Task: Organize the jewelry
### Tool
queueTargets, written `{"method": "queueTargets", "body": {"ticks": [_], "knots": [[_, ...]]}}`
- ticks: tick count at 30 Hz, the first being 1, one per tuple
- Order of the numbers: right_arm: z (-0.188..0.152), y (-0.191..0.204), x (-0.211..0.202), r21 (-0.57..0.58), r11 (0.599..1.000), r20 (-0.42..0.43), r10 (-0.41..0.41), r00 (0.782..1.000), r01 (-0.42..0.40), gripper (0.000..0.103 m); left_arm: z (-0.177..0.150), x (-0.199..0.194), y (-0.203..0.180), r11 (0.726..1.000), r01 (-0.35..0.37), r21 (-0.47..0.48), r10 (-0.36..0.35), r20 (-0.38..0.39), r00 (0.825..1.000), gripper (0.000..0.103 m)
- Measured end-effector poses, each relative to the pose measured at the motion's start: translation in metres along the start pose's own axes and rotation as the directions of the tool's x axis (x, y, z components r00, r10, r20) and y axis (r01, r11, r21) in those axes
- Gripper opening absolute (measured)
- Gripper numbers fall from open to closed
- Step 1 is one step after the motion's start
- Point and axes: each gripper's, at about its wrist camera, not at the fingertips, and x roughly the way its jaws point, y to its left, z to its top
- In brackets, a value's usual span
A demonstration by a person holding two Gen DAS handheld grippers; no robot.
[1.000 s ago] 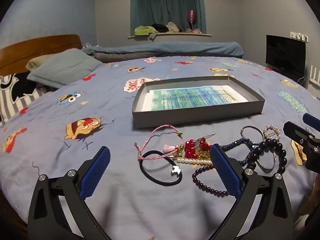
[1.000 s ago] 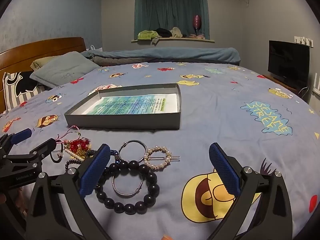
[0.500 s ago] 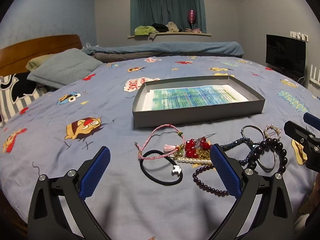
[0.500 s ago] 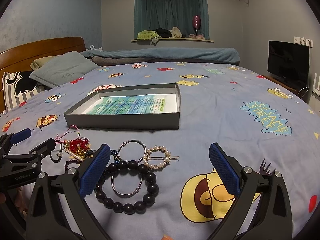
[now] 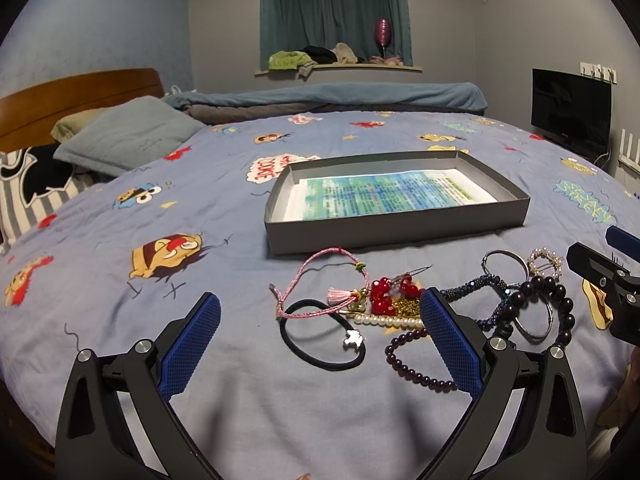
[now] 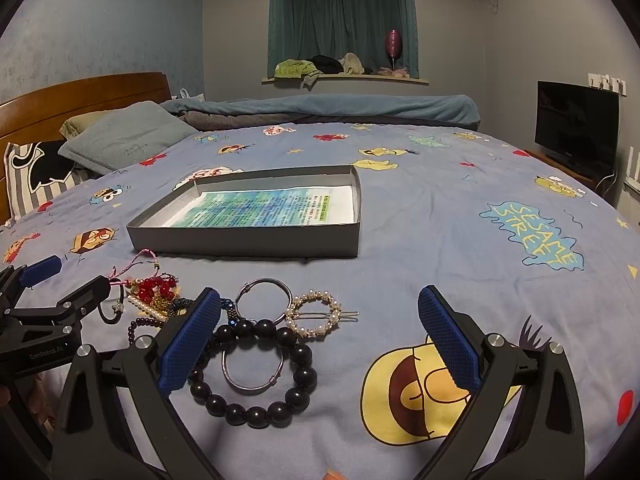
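Note:
A heap of jewelry lies on the bed in front of a shallow grey box lined with printed paper. In the left wrist view I see a black hair tie, a pink cord bracelet, red beads, a pearl strand and a dark purple bead string. My left gripper is open just short of them. In the right wrist view a big black bead bracelet, two silver rings and a pearl hair clip lie under my open right gripper.
The cartoon-print sheet spreads flat around the box. Pillows and a wooden headboard are at the far left, a folded blanket at the back, a dark screen at the right.
Both grippers have held almost still, with only a slight drift toward the jewelry. Nothing on the bed has moved.

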Motion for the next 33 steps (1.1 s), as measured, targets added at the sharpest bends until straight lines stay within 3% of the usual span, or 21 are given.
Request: {"method": "queueTargets", "body": {"ticks": [33], "knots": [[-0.0013,0.0017,0.0006,-0.004,1.0,-0.001,-0.002,1.0,0.002,0.098,-0.0027,0.0018,-0.0017,1.0,0.003,0.002,-0.003,-0.005,1.0,0.099]]}}
